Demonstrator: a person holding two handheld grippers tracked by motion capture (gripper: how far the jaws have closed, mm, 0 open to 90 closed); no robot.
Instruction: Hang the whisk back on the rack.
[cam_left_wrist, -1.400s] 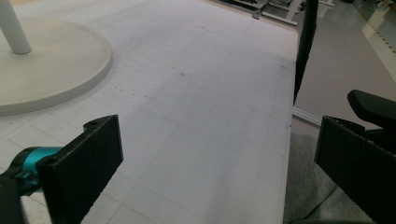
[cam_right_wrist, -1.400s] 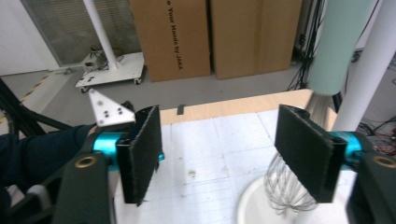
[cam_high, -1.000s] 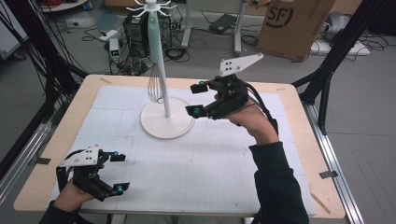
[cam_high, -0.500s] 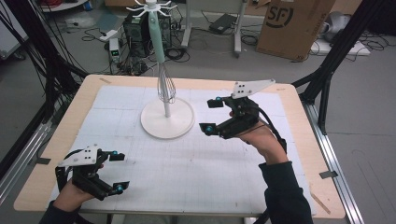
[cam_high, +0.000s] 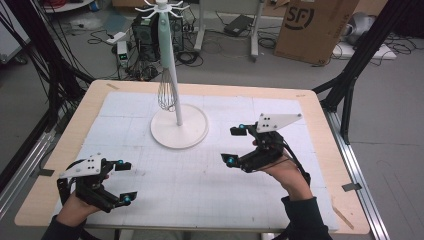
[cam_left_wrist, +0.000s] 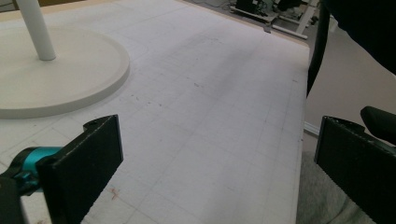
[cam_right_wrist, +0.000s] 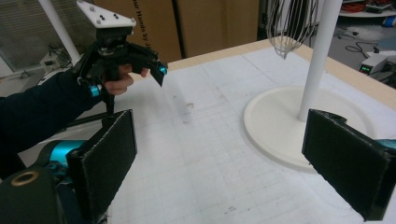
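Right gripper (cam_high: 234, 145): drawn back from whisk (cam_high: 166, 90), jaws spread, empty. Whisk hung on stand (cam_high: 179, 127); hanging apparently done. Left gripper (cam_high: 125, 182): spread, idle.

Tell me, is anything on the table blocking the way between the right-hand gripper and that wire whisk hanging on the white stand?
Nothing visible does. Bare white mat lies between the right gripper and the metal wire whisk, which hangs beside the white stand's pole.
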